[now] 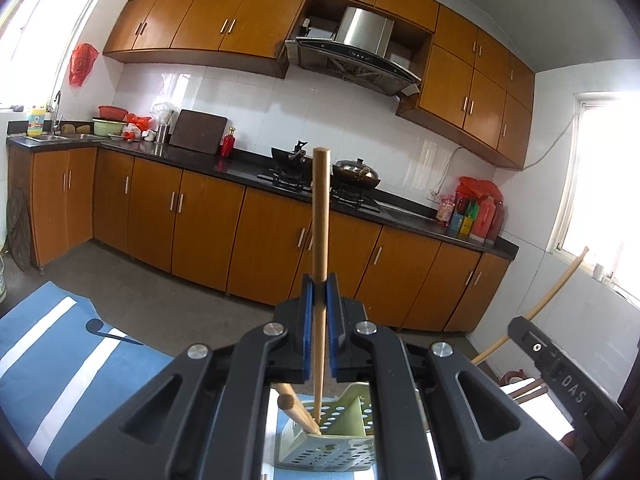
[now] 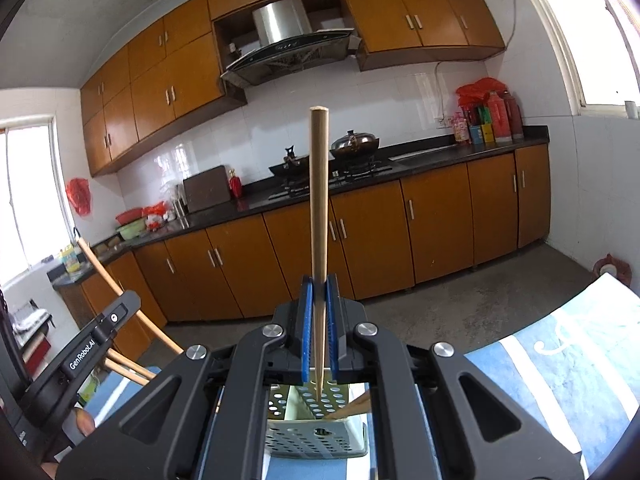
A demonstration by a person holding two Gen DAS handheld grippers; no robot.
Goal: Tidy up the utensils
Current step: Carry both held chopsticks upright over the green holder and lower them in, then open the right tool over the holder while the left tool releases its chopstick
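My left gripper [image 1: 320, 286] is shut on a wooden chopstick [image 1: 321, 216] that stands upright between the blue pads. Its lower tip reaches down into a pale green perforated utensil holder [image 1: 340, 454] below the gripper. A second chopstick [image 1: 297, 407] leans inside that holder. My right gripper [image 2: 319, 286] is likewise shut on an upright chopstick [image 2: 319, 200], with the thin tip down in the same holder [image 2: 316, 446]. Another chopstick [image 2: 354, 405] pokes in from the right.
The holder stands on a blue and white striped cloth [image 1: 44, 360]. Each view shows the other gripper's black body [image 1: 560, 372] [image 2: 96, 338] close alongside. Behind are orange cabinets [image 1: 200, 220], a black counter and a stove with pans [image 1: 356, 172].
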